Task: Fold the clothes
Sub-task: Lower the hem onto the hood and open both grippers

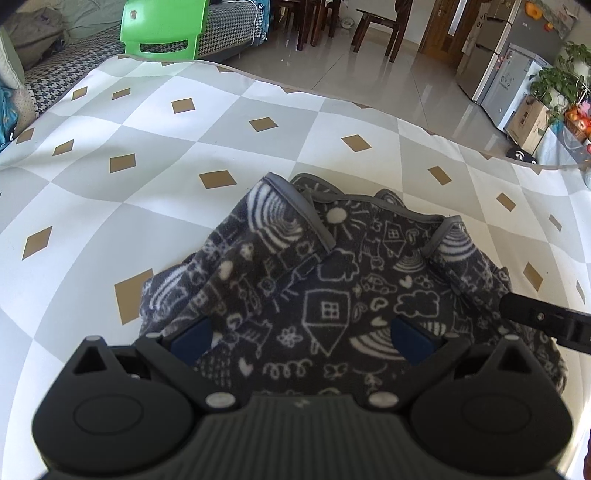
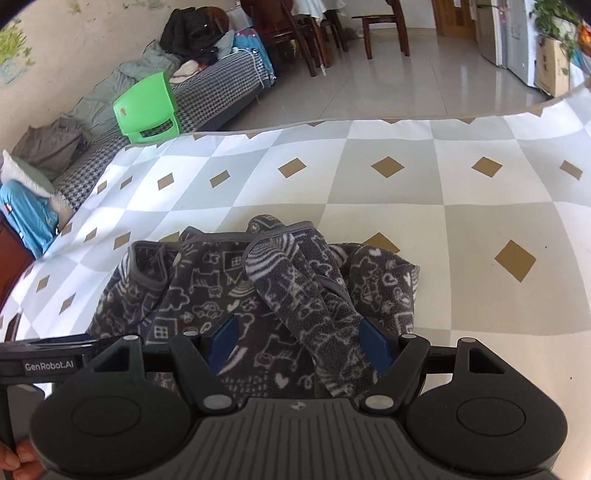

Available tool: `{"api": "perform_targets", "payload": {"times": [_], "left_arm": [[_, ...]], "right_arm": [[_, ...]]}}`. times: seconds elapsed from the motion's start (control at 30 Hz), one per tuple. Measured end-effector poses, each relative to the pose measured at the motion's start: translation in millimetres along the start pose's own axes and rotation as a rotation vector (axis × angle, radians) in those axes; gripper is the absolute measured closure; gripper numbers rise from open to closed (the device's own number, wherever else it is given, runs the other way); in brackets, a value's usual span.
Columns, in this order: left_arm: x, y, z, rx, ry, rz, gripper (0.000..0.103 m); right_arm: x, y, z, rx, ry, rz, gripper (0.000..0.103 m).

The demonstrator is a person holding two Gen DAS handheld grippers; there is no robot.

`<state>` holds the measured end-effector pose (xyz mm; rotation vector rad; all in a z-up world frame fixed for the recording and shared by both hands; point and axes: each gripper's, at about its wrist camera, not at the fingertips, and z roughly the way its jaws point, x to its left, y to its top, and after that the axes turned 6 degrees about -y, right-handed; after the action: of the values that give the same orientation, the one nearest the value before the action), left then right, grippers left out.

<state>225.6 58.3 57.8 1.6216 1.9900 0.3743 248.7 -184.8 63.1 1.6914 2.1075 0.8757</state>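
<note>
Fleece garment [image 1: 332, 291], dark grey with white doodle print (houses, clouds, suns, hearts) and grey binding on the edges, lies bunched on the checked mat [image 1: 155, 155]. Mat is grey/white squares with tan diamonds, spread over a glossy tiled floor [image 1: 388, 62].

Left gripper [image 1: 301, 341]: jaws spread wide, blue pads [image 1: 192, 341] clear of the fabric on both sides, nothing clamped. It hangs over the near part of the garment, pointing steeply down at the big house motif. Black bar of the other tool pokes in from the right edge of that view.

Right gripper [image 2: 301, 347]: jaws part open. A rolled sleeve-like strip of the fleece [image 2: 310, 295] runs diagonally between the pads [image 2: 375, 347] and sits close to the right-hand one; can't tell if that pad touches it. No visible squeeze on the cloth, so I read it as not gripping. Left tool's black body with the "GenRobot.AI" label crosses the lower left of the right wrist view, and fingertips of a hand [image 2: 18, 459] show in the bottom left corner.

Garment state: not flat, folds piled toward the middle, bound edges curling up at the far side.

Background: green plastic chair [image 1: 162, 27] at the mat's far edge beside a houndstooth-covered sofa [image 2: 218, 92] with clothes heaped on it, dark wooden chairs beyond, fridge [image 1: 517, 62] and potted plant far right.
</note>
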Motion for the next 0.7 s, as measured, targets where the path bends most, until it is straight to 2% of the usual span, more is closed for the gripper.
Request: {"api": "perform_targets", "payload": {"times": [0.2,0.33,0.43,0.5,0.6,0.7], "left_arm": [[-4,-7,9,0.019,0.055,0.056,0.000],[-4,-10,16,0.034,0.083,0.080,0.000],[-4,-11,20,0.039,0.113,0.100,0.000],[-2,-11,22,0.041,0.140,0.096,0.000],[7,-9,24,0.045,0.160,0.061,0.000],[15,-6,27,0.053,0.171,0.020,0.000]], "right_arm": [[14,-12,10,-0.002,-0.063,-0.168,0.032],[18,-18,19,-0.026,-0.150,-0.235,0.041],[1,-13,25,-0.025,-0.265,-0.130,0.046],[-21,-11,24,-0.033,-0.326,0.030,0.046],[-50,-8,16,-0.056,-0.374,0.225,0.046],[-56,-6,12,-0.063,-0.377,0.256,0.046]]}}
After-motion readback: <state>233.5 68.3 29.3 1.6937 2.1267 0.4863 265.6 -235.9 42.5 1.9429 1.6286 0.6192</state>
